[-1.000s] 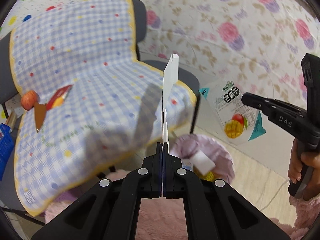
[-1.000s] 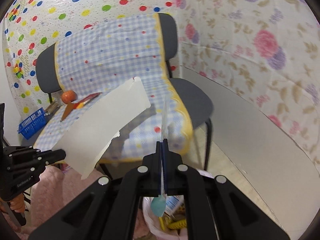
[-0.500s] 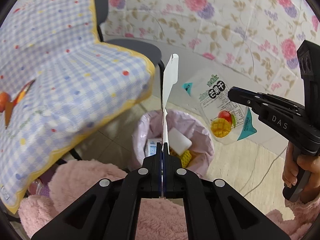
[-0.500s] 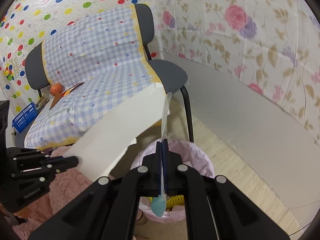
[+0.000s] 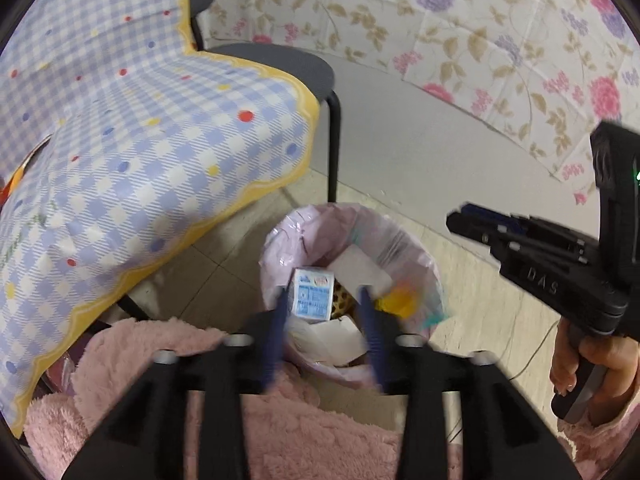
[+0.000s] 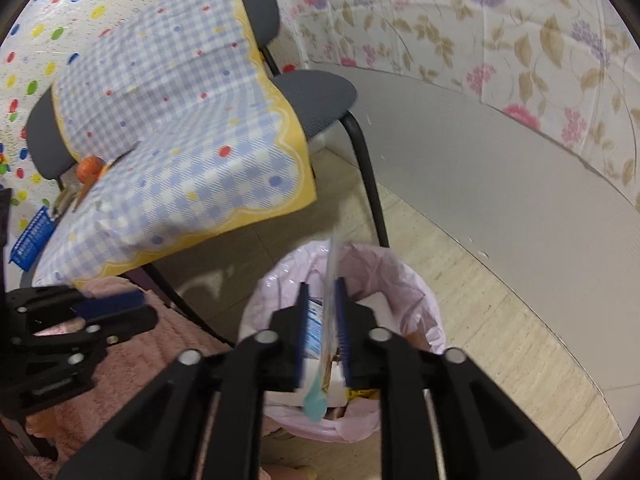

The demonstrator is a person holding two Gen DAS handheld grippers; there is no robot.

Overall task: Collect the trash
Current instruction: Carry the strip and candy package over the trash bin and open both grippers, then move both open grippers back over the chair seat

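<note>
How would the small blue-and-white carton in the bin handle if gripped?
The carton looks boxy and flat-faced, so probably easy to pinch and unlikely to roll. Lying among trash in the bin, it is likely empty, light and crushable.

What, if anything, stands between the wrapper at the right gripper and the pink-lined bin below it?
Nothing visible does. The wrapper hangs edge-on between the parted fingers of the right gripper, directly over the open mouth of the bin. The left gripper is off to one side.

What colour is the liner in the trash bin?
Pale pink liner, clearest in the right wrist view.
</note>
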